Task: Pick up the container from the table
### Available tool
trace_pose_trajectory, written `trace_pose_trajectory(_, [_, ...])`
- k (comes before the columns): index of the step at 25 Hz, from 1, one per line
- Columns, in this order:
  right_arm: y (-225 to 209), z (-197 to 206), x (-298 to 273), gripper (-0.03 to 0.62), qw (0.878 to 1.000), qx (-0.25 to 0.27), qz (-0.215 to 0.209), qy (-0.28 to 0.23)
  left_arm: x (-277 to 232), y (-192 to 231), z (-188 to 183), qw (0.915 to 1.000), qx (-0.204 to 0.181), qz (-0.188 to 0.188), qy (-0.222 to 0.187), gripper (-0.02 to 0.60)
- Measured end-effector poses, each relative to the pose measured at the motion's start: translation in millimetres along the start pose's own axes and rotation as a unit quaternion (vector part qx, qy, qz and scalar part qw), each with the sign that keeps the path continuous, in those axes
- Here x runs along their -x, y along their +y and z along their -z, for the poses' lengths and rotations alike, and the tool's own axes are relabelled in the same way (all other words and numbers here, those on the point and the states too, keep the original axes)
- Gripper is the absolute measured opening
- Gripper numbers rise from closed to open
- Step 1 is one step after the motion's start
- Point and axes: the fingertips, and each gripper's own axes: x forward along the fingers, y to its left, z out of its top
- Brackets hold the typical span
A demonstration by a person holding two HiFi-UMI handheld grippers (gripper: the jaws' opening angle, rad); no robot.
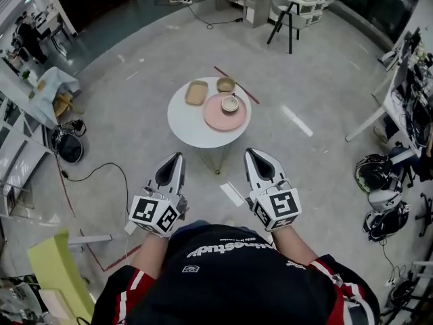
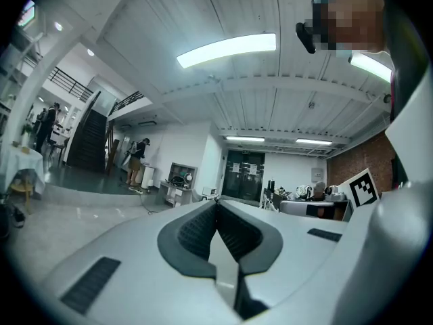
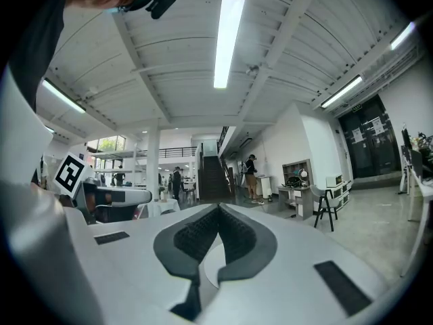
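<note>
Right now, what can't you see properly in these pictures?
- Inside the small pale bowl on the round pink plate: too small in the head view.
- The dishes on the round white table: missing from both gripper views. The left hand-held gripper and right hand-held gripper fill the lower half, and the cameras look across the room.
- The table's legs: head view, mostly hidden under its top.

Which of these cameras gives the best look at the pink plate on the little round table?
The head view. It looks down on the pink plate, which has a small bowl sitting on it, on the round table. The left and right gripper views point level across the room, and neither shows the plate.
</note>
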Motion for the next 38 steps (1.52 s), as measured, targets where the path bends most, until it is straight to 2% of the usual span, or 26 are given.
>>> trace_pose_trajectory(9, [-16.1, 10.3, 7.9, 0.015, 1.000, -0.021, -0.010, 0.008, -4.6, -14.1, 5.6, 0.9999, 0.001, -0.008, 0.009, 0.025])
trace_pose_trajectory(14, [-16.9, 20.4, -3.4, 0.015, 0.999, -0.025, -0.015, 0.018, -11.3, -4.2, 8.5, 0.9997, -0.005, -0.015, 0.017, 0.024])
trace_pose_trajectory(23, [-36.4, 15.5, -38.2, 0.014, 1.000, 0.000, 0.004, 0.008, -50.5, 20.3, 10.2, 0.9999, -0.006, 0.001, 0.013, 0.023])
trace_pose_trajectory(31, [-38.1, 15.2, -108.3, 0.014, 1.000, -0.019, 0.005, 0.013, -85.1, 80.9, 5.3, 0.9997, 0.005, 0.003, 0.023, 0.023])
trace_pose_trajectory(38, [-41.3, -0.7, -192.3, 0.015, 1.000, -0.020, 0.014, 0.003, -131.5, 155.9, -19.0, 0.9998, 0.009, 0.017, 0.008, 0.023])
